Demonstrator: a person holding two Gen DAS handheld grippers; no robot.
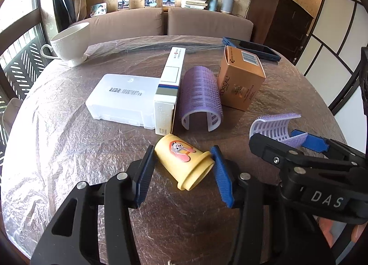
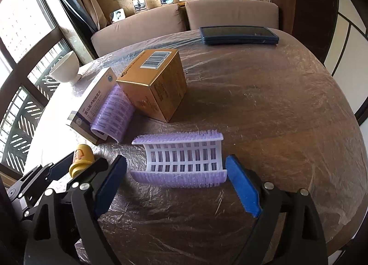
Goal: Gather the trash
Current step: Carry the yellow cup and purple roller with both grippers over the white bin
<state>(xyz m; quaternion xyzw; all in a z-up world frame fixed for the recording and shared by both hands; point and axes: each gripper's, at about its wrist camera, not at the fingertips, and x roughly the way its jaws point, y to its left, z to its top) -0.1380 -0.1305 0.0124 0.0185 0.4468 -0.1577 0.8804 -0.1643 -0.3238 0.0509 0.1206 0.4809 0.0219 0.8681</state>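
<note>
The yellow cup (image 1: 184,165) is seen lying on its side between the pads of the left hand-held gripper (image 1: 182,173); the pads sit narrow and right against its flanks, though whether it is truly squeezed cannot be told. Just to the right, the right hand-held gripper (image 2: 177,181) is set wide around a loose purple roller half (image 2: 184,158), which rests on the counter (image 2: 276,115) with neither pad pressing on it. Nothing is lifted yet.

Just beyond the left fingers, the second purple roller (image 1: 200,94) is found, arched over the counter, with the white medicine box (image 1: 169,87) touching its left side and the translucent plastic case (image 1: 122,99) further left again. Behind the roller stands the gold carton (image 1: 241,78). Farthest off, the white teacup (image 1: 70,43) and a dark blue tablet (image 1: 251,50) are left near the far edge.

By this reading, collection is barely begun: two pieces are being addressed, several are still scattered, and no bin is in view.
</note>
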